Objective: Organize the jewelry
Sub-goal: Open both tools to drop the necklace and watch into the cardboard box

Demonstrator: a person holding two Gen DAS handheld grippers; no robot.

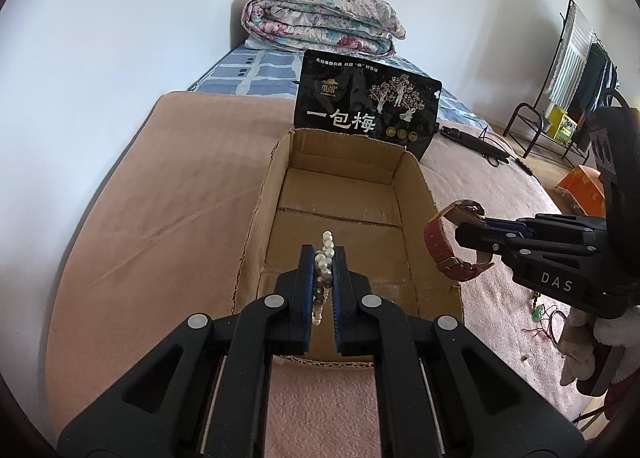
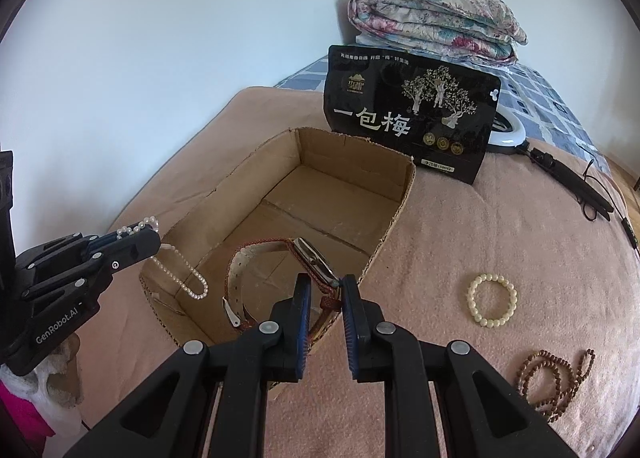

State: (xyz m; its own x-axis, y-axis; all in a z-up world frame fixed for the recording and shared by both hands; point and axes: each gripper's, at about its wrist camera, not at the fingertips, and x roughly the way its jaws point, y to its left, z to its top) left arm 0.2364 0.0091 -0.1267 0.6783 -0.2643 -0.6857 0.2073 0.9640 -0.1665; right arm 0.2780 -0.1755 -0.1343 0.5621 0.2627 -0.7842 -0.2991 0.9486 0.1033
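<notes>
My left gripper (image 1: pixel 325 258) is shut on a white pearl necklace (image 1: pixel 328 244) above the near end of an open cardboard box (image 1: pixel 264 193). In the right wrist view, that left gripper (image 2: pixel 154 238) holds the necklace (image 2: pixel 192 286) so a loop dangles over the box's near left corner. My right gripper (image 2: pixel 325 290) is shut on the strap of a wristwatch (image 2: pixel 314 258) with a red-brown band, above the near right rim of the box (image 2: pixel 396 197). In the left wrist view, the right gripper (image 1: pixel 460 236) holds the watch (image 1: pixel 436 242) just outside the box's right wall. The box floor looks bare.
On the pink blanket to the right lie a cream bead bracelet (image 2: pixel 492 300) and a brown bead string (image 2: pixel 556 378). A black snack bag (image 2: pixel 412 113) stands behind the box, with a folded floral quilt (image 2: pixel 436 25) beyond. A ring light on a black stand (image 2: pixel 576 181) lies at the far right.
</notes>
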